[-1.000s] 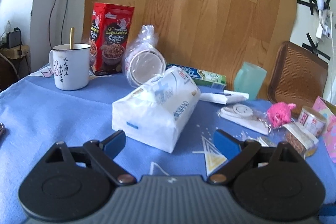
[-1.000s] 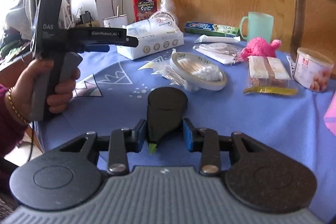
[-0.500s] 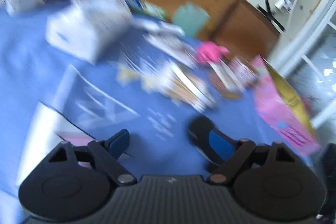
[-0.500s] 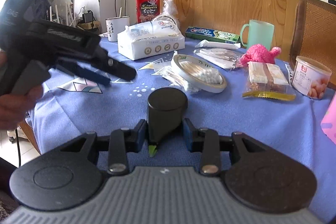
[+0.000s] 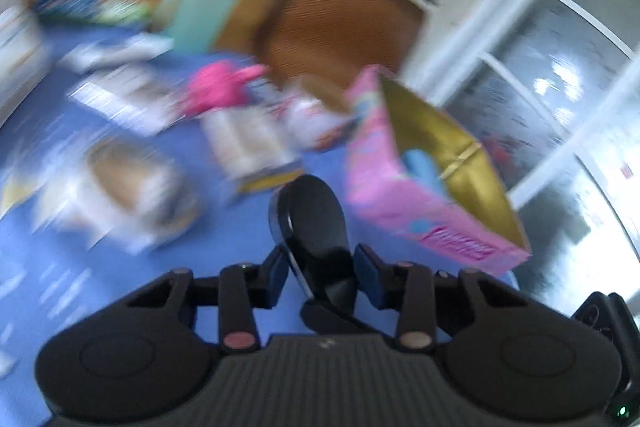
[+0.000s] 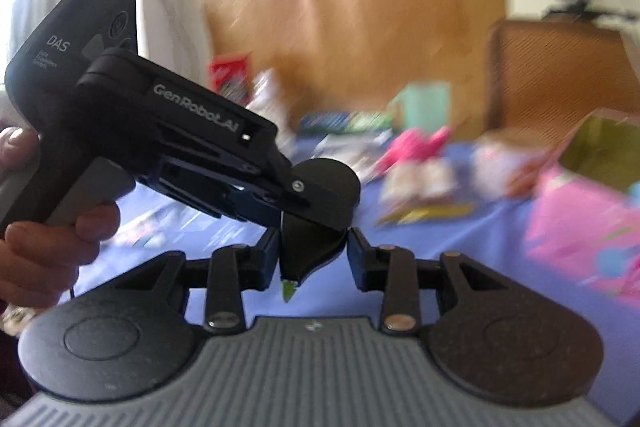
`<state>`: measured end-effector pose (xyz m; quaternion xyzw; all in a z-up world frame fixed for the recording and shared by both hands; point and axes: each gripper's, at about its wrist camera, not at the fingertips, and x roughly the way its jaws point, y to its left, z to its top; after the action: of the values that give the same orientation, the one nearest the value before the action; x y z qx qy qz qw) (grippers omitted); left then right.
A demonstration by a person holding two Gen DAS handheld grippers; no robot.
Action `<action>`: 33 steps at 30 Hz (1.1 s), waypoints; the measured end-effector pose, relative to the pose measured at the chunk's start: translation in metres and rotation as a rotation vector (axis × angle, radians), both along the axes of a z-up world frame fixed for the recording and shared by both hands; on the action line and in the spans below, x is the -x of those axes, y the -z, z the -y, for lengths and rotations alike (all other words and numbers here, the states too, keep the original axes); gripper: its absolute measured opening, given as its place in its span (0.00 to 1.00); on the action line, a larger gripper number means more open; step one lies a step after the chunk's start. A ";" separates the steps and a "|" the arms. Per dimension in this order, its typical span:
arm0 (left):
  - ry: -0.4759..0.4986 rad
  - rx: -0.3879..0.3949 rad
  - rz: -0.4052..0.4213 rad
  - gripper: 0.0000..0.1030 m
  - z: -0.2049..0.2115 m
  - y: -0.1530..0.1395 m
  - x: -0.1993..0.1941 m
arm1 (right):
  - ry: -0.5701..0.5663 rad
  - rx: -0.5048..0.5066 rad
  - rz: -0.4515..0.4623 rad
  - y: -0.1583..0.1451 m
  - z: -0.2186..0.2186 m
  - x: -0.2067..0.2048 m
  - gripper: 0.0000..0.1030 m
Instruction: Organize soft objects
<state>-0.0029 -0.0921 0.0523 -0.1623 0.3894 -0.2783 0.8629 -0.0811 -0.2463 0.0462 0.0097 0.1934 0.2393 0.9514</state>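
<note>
Both tools meet on 1 black teardrop-shaped object (image 6: 316, 227): the left tool (image 5: 320, 273) pinches its rounded upper part between nearly closed blue pads, while the right tool (image 6: 312, 259) stands narrowly spread around its lower tip, and whether its pads touch cannot be told. The person's left hand (image 6: 48, 239) grips the left tool's handle, reaching in from the left with the tool angled downward above the blue-clothed bench (image 5: 120, 267). At the bench's right edge a pink box (image 5: 404, 199) lies open with a gold lining and something blue inside; a pink plush toy (image 6: 412, 147) sits blurred mid-bench among packets.
</note>
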 end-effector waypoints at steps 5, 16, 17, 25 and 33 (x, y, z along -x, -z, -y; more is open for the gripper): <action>0.127 -0.023 0.100 0.35 0.078 -0.029 -0.033 | 0.207 0.039 0.092 -0.019 0.044 -0.008 0.38; 0.117 -0.164 0.078 0.40 0.164 -0.006 -0.089 | 0.508 0.019 0.007 0.005 0.102 -0.060 0.40; 0.119 -0.148 0.074 0.40 0.157 -0.004 -0.085 | 0.505 0.002 0.008 0.006 0.103 -0.056 0.43; 0.085 -0.062 0.234 0.44 0.070 -0.018 -0.024 | 0.386 -0.057 0.047 -0.002 0.072 -0.036 0.45; -0.209 -0.026 0.181 0.44 -0.083 0.013 0.024 | 0.025 -0.060 -0.145 0.013 -0.018 -0.056 0.47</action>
<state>-0.0271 -0.0089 0.0390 -0.1652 0.2945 -0.1954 0.9208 -0.0251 -0.2281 0.0335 0.0577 0.2544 0.2318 0.9371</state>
